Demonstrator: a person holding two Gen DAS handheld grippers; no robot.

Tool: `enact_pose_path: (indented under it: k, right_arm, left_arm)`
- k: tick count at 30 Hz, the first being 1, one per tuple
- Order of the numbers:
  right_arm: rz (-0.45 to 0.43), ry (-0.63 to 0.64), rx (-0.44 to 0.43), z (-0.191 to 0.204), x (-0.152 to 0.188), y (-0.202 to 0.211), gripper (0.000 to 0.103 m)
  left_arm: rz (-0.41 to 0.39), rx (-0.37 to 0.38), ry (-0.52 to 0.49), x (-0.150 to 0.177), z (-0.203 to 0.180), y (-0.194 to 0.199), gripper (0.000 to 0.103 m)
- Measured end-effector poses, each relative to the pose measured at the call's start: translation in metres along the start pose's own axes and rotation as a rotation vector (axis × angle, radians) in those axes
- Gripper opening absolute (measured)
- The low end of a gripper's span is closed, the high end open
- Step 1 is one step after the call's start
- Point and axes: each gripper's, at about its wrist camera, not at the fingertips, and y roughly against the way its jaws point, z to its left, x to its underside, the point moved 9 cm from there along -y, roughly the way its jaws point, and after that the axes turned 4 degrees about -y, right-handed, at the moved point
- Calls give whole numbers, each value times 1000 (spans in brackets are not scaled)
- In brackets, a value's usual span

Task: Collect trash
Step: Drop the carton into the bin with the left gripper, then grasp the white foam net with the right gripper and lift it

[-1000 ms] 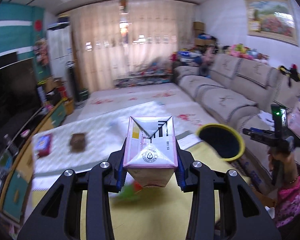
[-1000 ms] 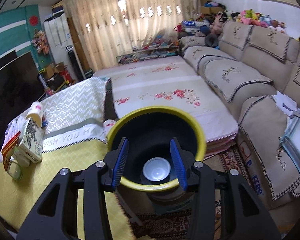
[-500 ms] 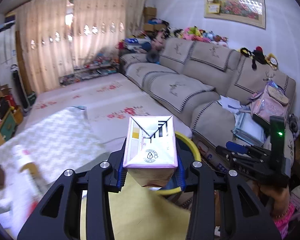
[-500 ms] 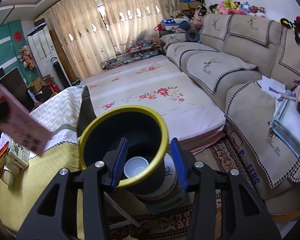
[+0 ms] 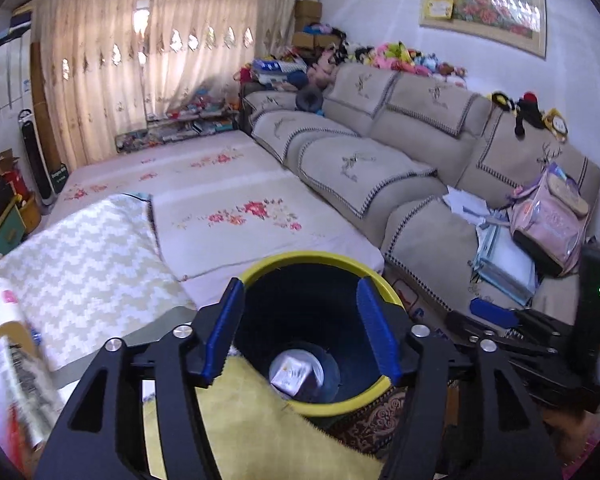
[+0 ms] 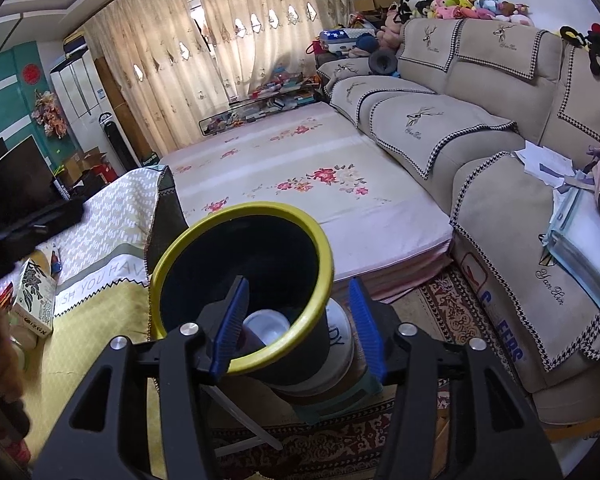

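A black bin with a yellow rim (image 5: pixel 320 258) stands tilted just past the yellow table edge. A white and pink carton (image 5: pixel 292 374) lies at its bottom on a white disc. My left gripper (image 5: pixel 300 292) hovers over the bin mouth, its jaws opening with nothing between them. In the right wrist view my right gripper (image 6: pixel 298 284) straddles the near wall of the bin (image 6: pixel 204 232), one finger inside and one outside. Its jaws are opening and a gap shows beside the outer pad. The right gripper (image 5: pixel 500 316) also shows at the right of the left wrist view.
A printed box (image 6: pixel 34 300) stands on the yellow tablecloth (image 6: pixel 100 320). A white roll (image 5: pixel 4 312) is blurred at the left. A beige sofa (image 5: pixel 360 168) with papers and a pink backpack (image 5: pixel 548 220) runs along the right. Floral mats (image 6: pixel 300 168) cover the floor beyond.
My left gripper swung right over the bin with the carton, then opened; the carton now lies inside the bin. The right gripper's jaws widened slightly at the bin.
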Motion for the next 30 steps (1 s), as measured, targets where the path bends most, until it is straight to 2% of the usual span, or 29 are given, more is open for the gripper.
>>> enact_pose_path:
  k: [4, 7, 11, 18, 23, 27, 30]
  right_arm:
    - [11, 27, -20, 15, 5, -2, 50]
    - [25, 65, -47, 36, 10, -4, 50]
    - [47, 130, -104, 76, 21, -5, 50]
    - [67, 284, -238, 174, 47, 2, 50]
    - [50, 367, -351, 247, 53, 20, 50]
    - [7, 398, -419, 295, 42, 36, 50]
    - [23, 409, -466, 325, 33, 36, 50]
  left_arm:
    - [-65, -49, 21, 5, 19, 62, 78]
    - [-97, -109, 52, 18, 41, 112, 84]
    - [-127, -189, 130, 49, 81, 175, 86]
    - [-148, -458, 210, 120, 154, 277, 87]
    - [-163, -557, 254, 155, 184, 319, 87]
    - [-175, -586, 272, 173, 194, 338, 87]
    - [-178, -592, 275, 181, 195, 342, 87]
